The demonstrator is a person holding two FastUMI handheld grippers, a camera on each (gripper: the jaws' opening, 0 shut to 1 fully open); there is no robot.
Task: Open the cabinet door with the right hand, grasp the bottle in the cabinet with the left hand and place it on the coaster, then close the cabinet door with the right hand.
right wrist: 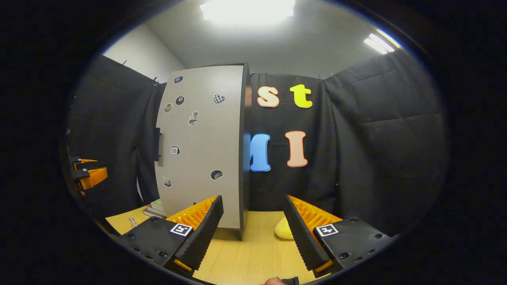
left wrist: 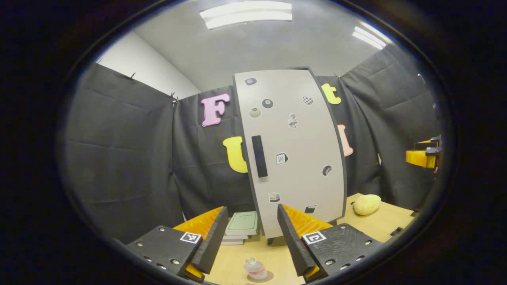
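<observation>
Left gripper (left wrist: 248,233): jaws wide apart, holding nothing. Just below and between its fingers, the bottle (left wrist: 255,268) stands on the coaster (left wrist: 264,276) on the table (left wrist: 273,253). Ahead, the cabinet door (left wrist: 293,150) is closed, books (left wrist: 241,227) at its foot. Right gripper (right wrist: 253,229): likewise open, empty, facing the cabinet's edge; a yellow object (right wrist: 283,228) lies between its fingers, farther off.

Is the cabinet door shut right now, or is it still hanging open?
Shut, as far as the left gripper view shows: the cabinet door lies flat across the front with no gap. The bottle stands upright on the coaster.
</observation>
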